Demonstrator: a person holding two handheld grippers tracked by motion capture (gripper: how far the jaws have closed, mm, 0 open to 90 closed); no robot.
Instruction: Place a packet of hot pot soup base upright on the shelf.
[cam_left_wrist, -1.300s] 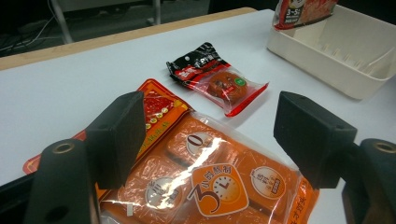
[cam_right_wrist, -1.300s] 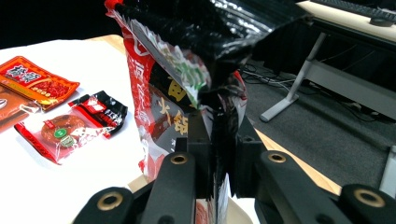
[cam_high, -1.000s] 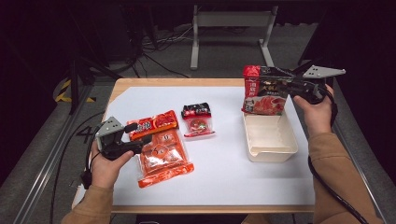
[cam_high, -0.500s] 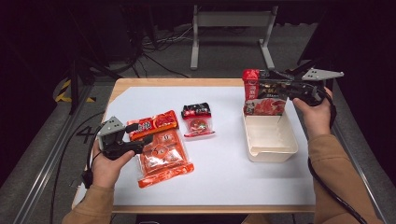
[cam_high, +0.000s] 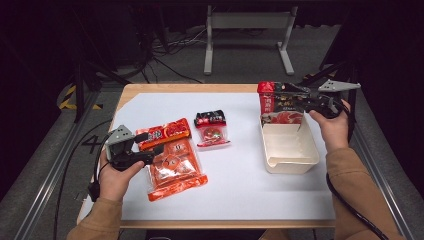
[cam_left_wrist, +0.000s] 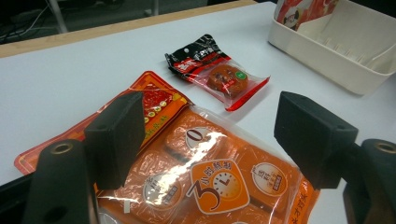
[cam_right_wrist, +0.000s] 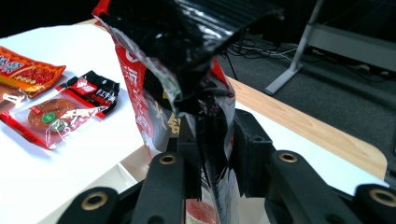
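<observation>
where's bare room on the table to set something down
Free: the white sheet between the small black-and-red packet and the white bin, and the near strip along the table's front edge. Crowded: the left, where the orange packets lie under the left gripper.

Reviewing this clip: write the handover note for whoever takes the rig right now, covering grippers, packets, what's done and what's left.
Right gripper: jaws have just been opening, the red-and-black sauce packet between them, standing upright at the far end of the white bin.
Left gripper: open, hovering over the orange multi-pack, not gripping.
On the table's white sheet: orange multi-pack, a flat orange packet beside it, and a small clear-and-black packet mid-table.
Done: one packet is in the bin, release under way.
Left, as it looks: finish the release and clear the right gripper, then probably bin the remaining three.
</observation>
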